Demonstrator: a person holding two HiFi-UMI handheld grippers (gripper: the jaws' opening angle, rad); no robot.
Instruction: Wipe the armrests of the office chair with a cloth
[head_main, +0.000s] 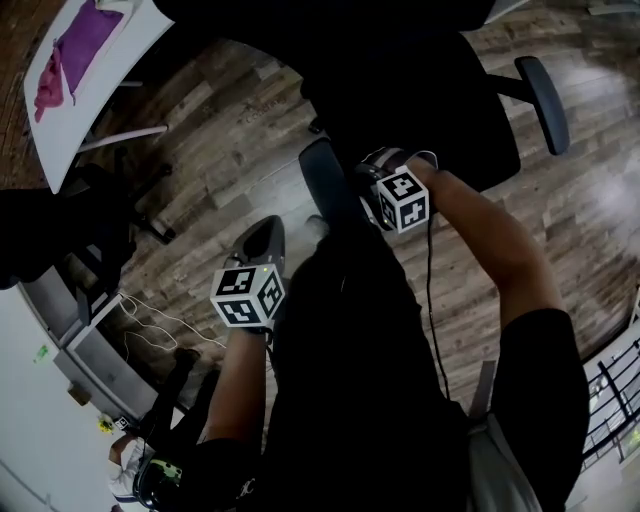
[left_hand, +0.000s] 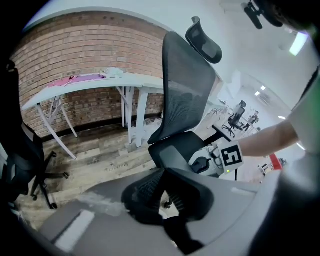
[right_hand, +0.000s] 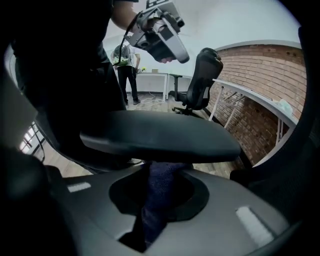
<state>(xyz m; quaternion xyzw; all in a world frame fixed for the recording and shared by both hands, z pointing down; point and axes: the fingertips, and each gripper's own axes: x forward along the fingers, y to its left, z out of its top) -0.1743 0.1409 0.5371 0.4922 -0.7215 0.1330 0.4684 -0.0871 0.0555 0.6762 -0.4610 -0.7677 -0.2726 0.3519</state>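
The chair (head_main: 400, 90) fills the head view from centre to 12 o'clock, standing on the wood floor (head_main: 220, 130). Its near armrest (head_main: 322, 185) lies just left of centre. The far armrest (head_main: 545, 102) sticks out at 2 o'clock.

The right gripper (head_main: 372, 185) is up against the near armrest from the 3 o'clock side. In the right gripper view its jaws are clamped on a dark blue cloth (right_hand: 157, 195). The cloth rises from between them and meets the underside of the armrest (right_hand: 160, 136), which spans the view just above centre. Whether the cloth presses on the pad or only touches it is unclear.

The left gripper (head_main: 258, 245) hangs at 7 o'clock from the near armrest, apart from the chair. In the left gripper view its jaws are drawn nearly together, with only a sliver of floor showing between them. Nothing is held in them. Past them stand the chair's mesh back (left_hand: 187, 100) and its seat. The right gripper shows at 4 o'clock from that back, with the person's forearm (left_hand: 270, 142) behind it.

A white worktop (head_main: 90, 100) sits at 10 o'clock in the head view, carrying a pink-purple rag (head_main: 75, 50). The right gripper view also shows a second chair (right_hand: 197, 85) at 1 o'clock, a brick wall (right_hand: 270, 85) at 3 o'clock, and a person (right_hand: 125, 70) standing at 11 o'clock.
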